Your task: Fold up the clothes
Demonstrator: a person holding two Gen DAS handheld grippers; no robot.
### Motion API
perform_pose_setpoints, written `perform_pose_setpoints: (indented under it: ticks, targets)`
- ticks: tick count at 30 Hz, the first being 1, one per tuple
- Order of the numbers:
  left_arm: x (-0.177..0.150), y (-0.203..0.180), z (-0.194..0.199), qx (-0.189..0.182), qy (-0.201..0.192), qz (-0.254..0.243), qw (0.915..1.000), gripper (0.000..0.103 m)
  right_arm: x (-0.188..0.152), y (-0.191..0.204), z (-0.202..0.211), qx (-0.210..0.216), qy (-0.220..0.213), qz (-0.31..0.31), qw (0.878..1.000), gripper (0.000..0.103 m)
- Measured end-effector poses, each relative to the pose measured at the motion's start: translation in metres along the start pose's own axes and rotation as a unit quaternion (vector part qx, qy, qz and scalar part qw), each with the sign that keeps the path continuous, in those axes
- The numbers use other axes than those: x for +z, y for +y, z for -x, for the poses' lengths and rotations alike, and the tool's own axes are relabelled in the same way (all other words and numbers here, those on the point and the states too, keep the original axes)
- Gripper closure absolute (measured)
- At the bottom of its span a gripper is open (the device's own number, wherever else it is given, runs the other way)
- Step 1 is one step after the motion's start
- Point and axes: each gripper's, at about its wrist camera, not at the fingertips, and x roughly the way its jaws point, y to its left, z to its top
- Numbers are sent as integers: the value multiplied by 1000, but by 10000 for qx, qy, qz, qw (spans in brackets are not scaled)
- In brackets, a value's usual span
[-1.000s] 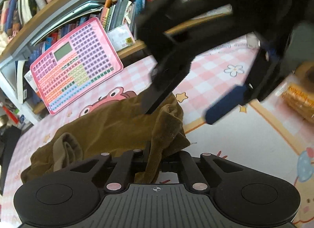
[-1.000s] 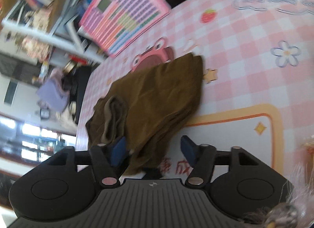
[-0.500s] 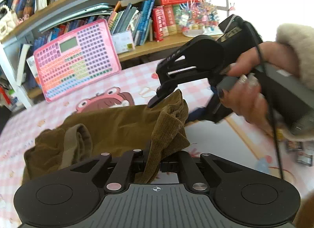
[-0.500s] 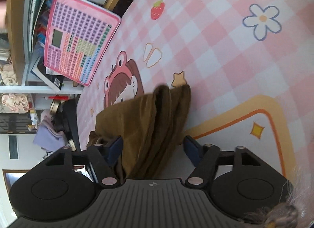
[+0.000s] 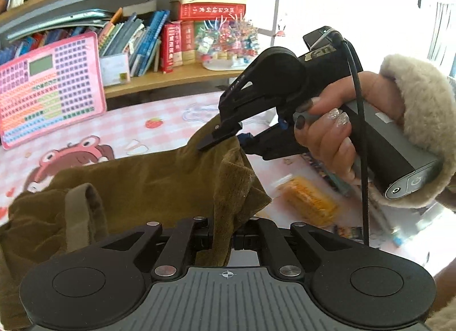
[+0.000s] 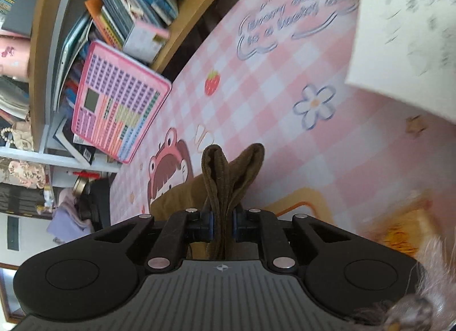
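An olive-brown corduroy garment point(image 5: 148, 182) lies bunched on the pink checked mat point(image 5: 159, 114). My left gripper point(image 5: 221, 238) is shut on a hanging fold of its near edge. In the left wrist view, my right gripper point(image 5: 228, 141), held by a hand in a fluffy sleeve, pinches the garment's far upper corner. The right wrist view shows that gripper point(image 6: 221, 224) shut on a thick doubled fold of the garment point(image 6: 228, 171), which rises between the blue pads. The cloth is lifted between both grippers.
A pink calculator toy point(image 5: 48, 88) leans against a bookshelf point(image 5: 171, 46) at the mat's back. An orange snack packet point(image 5: 310, 199) and small items lie at the right. A white sheet point(image 6: 404, 31) is blurred at the right wrist view's upper right.
My right gripper, open around the garment's edge before, has shut on it and lifted that corner. The left gripper kept its hold and rose with the cloth.
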Motion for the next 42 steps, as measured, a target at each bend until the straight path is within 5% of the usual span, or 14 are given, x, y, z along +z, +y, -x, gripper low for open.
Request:
perform_pose_setpoints:
  ticks: [5, 10, 15, 20, 22, 25, 26, 28, 31, 36, 42]
  targets:
    - [-1, 20, 23, -94, -318, 598, 9977, 98, -5, 26, 4, 141, -35, 348, 9993, 92]
    - [-15, 58, 56, 2, -643, 1557, 9857, 98, -18, 89, -9, 559, 44, 1116, 9922, 92]
    - [-39, 100, 83, 257, -757, 2493, 9651, 98, -48, 149, -36, 820, 257, 1854, 9789, 91]
    - [-64, 141, 109, 507, -851, 3399, 9352, 92, -78, 186, -82, 698, 558, 2205, 9713, 91]
    - [-77, 154, 114, 594, -740, 3644, 9264, 90, -86, 190, -96, 602, 588, 2264, 9704, 86]
    - [-97, 172, 115, 911, -426, 3845, 9176, 73, -90, 189, -104, 639, 567, 2242, 9708, 68]
    - [-103, 177, 115, 1076, -212, 3849, 9164, 64, -91, 188, -106, 651, 560, 2234, 9709, 59]
    - [-113, 183, 119, 1337, 107, 3759, 9169, 59, -94, 188, -111, 675, 546, 2219, 9712, 56]
    - [-117, 193, 131, 1345, -60, 3771, 9163, 47, -98, 186, -119, 712, 525, 2197, 9716, 37]
    - [-97, 210, 137, 932, -755, 3836, 9157, 42, -103, 161, -78, 289, -114, 2386, 9706, 35]
    - [-61, 215, 89, 970, -416, 3317, 9375, 46, -129, 117, -64, -380, 83, 2547, 9662, 35]
